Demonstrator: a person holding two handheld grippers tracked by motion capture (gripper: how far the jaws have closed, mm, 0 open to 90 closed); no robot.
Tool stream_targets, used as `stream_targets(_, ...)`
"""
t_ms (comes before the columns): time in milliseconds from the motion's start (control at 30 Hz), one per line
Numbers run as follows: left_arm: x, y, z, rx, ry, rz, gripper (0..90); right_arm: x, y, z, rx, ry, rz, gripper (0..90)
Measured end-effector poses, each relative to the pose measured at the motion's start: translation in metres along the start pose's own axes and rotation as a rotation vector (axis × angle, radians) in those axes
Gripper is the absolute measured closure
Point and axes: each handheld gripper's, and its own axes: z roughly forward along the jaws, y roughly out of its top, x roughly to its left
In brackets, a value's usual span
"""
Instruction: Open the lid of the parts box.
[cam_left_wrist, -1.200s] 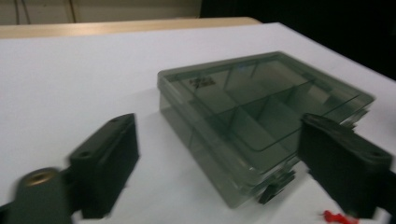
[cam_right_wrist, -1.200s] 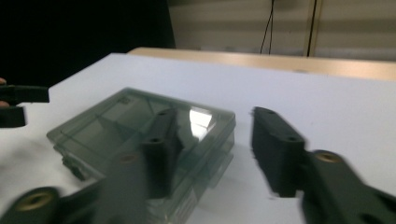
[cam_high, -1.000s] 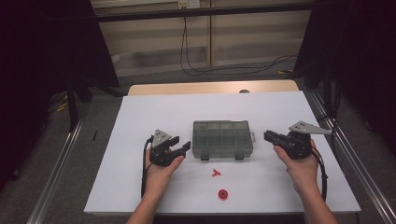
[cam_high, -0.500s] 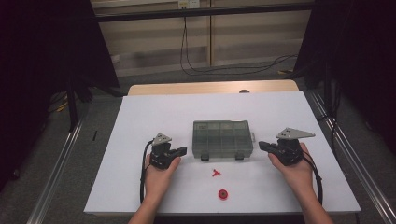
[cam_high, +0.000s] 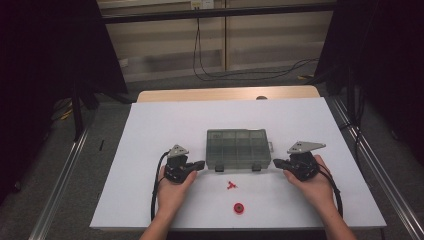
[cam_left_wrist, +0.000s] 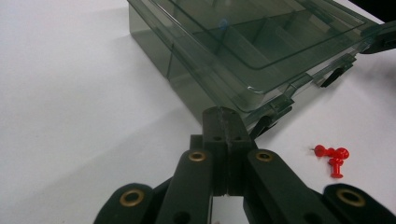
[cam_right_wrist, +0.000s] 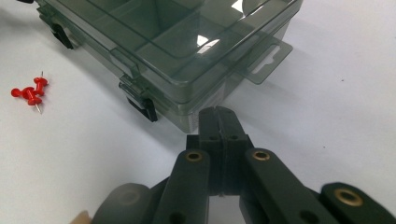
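A smoky translucent compartment box (cam_high: 237, 147) lies lid down in the middle of the white board. My left gripper (cam_high: 201, 164) rests at its front left corner, jaws shut with nothing between them, tips (cam_left_wrist: 223, 113) just short of the box (cam_left_wrist: 243, 46) wall. My right gripper (cam_high: 276, 162) lies at the front right corner, also shut and empty, tips (cam_right_wrist: 218, 112) close to the box (cam_right_wrist: 177, 42). A small cluster of red pushpins (cam_high: 230, 185) lies on the board in front of the box, seen as pushpins (cam_left_wrist: 331, 157) and pushpins (cam_right_wrist: 29, 93) in the gripper views.
A red round piece (cam_high: 239, 208) lies near the front edge of the white board (cam_high: 165, 125). Two black latches (cam_high: 219, 169) stick out from the box's front. A hang tab (cam_right_wrist: 266, 60) juts from its right end. Metal rails run along both sides.
The left gripper's jaws, parted a second ago, have closed. The right hand has sunk onto the board and edged in toward the box's right front corner.
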Motion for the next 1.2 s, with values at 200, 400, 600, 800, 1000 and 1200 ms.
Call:
stream_targets(200,-0.002,0.001,0.000,-0.001,0.003,0.008,90.0,0.001,0.001,-0.001,0.002,0.008,-0.002,90.0)
stream_targets(400,-0.003,0.001,0.000,-0.011,-0.009,-0.003,90.0,0.002,0.004,-0.004,-0.012,0.037,0.002,90.0)
stream_targets(600,-0.004,0.002,-0.001,-0.023,-0.015,-0.002,90.0,0.004,0.006,-0.005,-0.020,0.043,-0.003,90.0)
stream_targets(800,-0.005,0.003,-0.003,-0.043,-0.019,0.004,90.0,0.004,0.008,-0.007,-0.036,0.046,-0.002,90.0)
stream_targets(1000,-0.007,0.007,-0.004,-0.084,-0.029,-0.007,90.0,0.006,0.010,-0.010,-0.084,0.036,0.021,90.0)
stream_targets(1200,-0.009,0.012,-0.004,-0.112,-0.027,0.000,90.0,0.007,0.013,-0.011,-0.122,0.039,0.046,90.0)
